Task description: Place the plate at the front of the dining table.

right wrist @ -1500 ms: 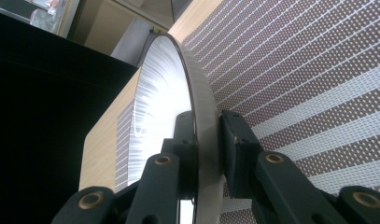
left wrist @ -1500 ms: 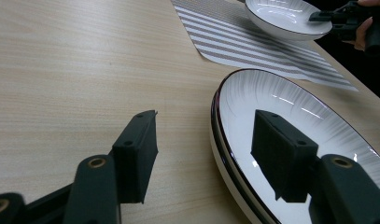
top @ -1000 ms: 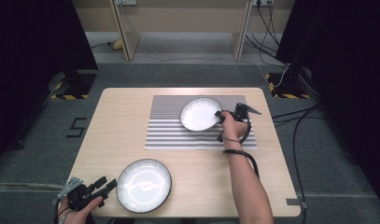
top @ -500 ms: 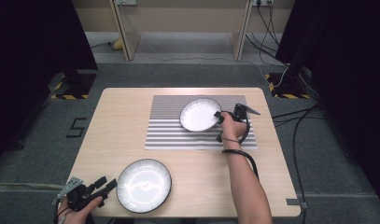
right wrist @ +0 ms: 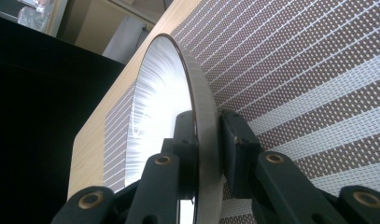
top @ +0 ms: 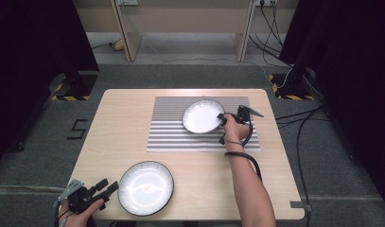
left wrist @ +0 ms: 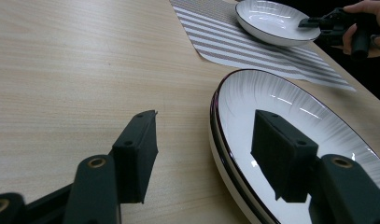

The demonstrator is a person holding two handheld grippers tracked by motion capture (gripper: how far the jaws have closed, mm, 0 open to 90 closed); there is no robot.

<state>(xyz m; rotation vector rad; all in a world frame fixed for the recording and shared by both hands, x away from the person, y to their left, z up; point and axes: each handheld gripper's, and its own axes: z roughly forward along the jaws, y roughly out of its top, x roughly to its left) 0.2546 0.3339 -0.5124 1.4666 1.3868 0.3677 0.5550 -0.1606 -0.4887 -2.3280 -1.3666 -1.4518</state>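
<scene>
Bare tabletop [top: 128, 118] between plates; right gripper [top: 223, 120] fingers pinching far plate's [top: 202, 116] rim, left gripper [top: 107, 188] fingers spread.

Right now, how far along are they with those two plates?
Done: nothing looks finished. In hand: the right gripper is clamped on the rim of the small plate, over the striped mat. Left: the large plate sits near the table edge, rim between the left gripper's open jaws.

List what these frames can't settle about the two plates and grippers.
- Far plate on the striped mat: lifted or resting? Right gripper view, the jaws cover its lower rim.
- Near plate: one or two stacked? Left gripper view, rim looks doubled.
- Left gripper: right pad touching that plate? Unclear.
</scene>
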